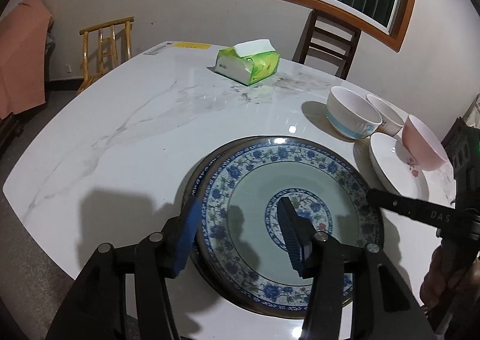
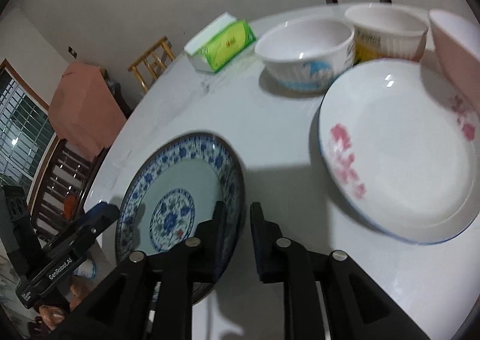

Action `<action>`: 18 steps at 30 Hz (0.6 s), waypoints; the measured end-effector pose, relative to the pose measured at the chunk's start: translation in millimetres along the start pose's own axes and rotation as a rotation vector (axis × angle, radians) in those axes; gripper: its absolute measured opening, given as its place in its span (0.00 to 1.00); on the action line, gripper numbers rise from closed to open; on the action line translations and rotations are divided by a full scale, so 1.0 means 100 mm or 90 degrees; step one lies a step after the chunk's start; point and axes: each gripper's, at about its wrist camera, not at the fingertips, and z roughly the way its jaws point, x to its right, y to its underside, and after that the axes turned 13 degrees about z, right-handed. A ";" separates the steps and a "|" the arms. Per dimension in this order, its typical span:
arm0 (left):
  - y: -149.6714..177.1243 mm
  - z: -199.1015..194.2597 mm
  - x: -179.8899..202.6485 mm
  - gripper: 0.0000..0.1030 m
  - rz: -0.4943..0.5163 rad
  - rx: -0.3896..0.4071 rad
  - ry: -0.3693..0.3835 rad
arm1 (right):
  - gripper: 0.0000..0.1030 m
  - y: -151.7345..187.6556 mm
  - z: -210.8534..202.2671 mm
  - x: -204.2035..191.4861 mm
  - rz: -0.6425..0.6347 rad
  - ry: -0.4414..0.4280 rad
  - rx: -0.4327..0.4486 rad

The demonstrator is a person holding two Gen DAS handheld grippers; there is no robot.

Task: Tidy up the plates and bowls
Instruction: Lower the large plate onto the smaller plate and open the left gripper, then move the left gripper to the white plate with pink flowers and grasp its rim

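A blue floral plate (image 1: 300,172) lies on another like it on the white marble table (image 1: 135,130). My left gripper (image 1: 240,214) is open, its jaws astride the plate's left rim, one finger over the plate's middle. In the right wrist view the blue plate (image 2: 180,178) lies left of my right gripper (image 2: 238,217), which is open a little, its left finger over the plate's right rim. A white plate with pink flowers (image 2: 399,154) lies at the right, and it also shows in the left wrist view (image 1: 390,166).
A white bowl with blue band (image 1: 351,113), a ribbed bowl (image 1: 387,115) and a pink bowl (image 1: 423,145) stand at the right. A green tissue pack (image 1: 247,62) lies at the far side. Chairs (image 1: 327,43) stand around the table.
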 end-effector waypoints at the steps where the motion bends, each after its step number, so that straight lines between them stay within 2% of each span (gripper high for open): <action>1: 0.01 -0.01 0.00 0.49 -0.001 0.001 0.000 | 0.20 -0.01 -0.03 0.01 0.003 -0.004 0.006; 6: 0.02 -0.03 0.04 0.55 0.005 0.003 -0.002 | 0.21 0.02 -0.27 0.18 0.030 -0.032 0.038; 10: 0.01 -0.11 0.01 0.59 0.001 0.024 -0.031 | 0.21 0.20 -0.34 0.09 -0.050 0.055 0.072; 13: 0.01 -0.14 -0.01 0.65 -0.008 0.032 -0.047 | 0.20 0.34 -0.28 -0.01 -0.113 0.110 0.072; 18: 0.02 -0.12 0.00 0.69 -0.008 0.028 -0.043 | 0.20 0.40 -0.19 -0.14 -0.140 0.109 0.061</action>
